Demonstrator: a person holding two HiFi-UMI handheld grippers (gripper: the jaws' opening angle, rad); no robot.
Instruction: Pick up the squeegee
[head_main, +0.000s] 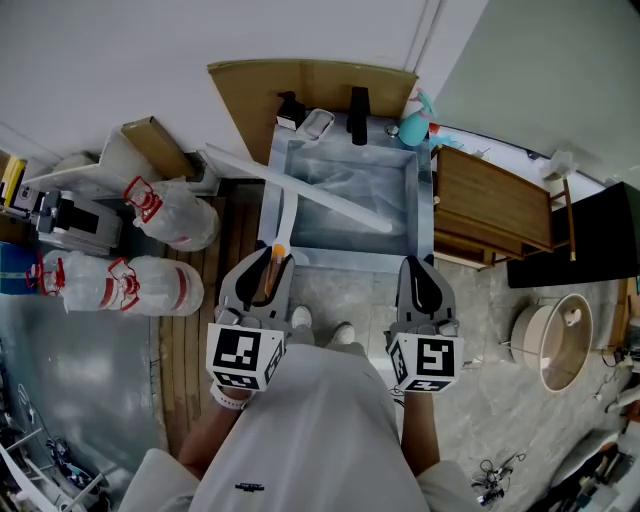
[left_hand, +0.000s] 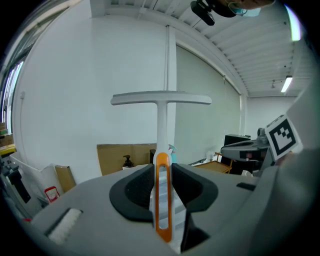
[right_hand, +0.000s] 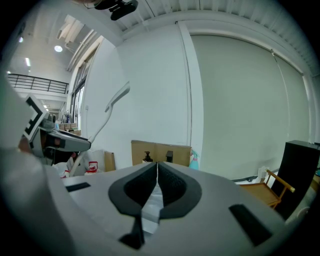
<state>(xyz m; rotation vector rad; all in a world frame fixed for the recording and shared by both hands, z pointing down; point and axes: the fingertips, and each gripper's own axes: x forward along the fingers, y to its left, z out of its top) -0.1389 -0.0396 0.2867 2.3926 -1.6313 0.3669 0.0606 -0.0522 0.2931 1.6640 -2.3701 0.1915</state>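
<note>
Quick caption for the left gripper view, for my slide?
Left gripper clamped on the squeegee by its orange-and-white handle, blade crosswise before the white wall.

Bags (head_main: 175, 215) left of sink (head_main: 425, 215), wooden table (head_main: 490, 195) right of it, soap dispenser (head_main: 289, 110) behind it

Bright even daylight, fisheye-warped dark corners.

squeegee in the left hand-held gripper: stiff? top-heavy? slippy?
Probably stiff: the squeegee stands straight above the left hand-held gripper with no sag. Likely light but top-heavy, since the wide blade sits far from the clamped handle, so it may twist. The smooth orange-and-white handle looks slippery.
</note>
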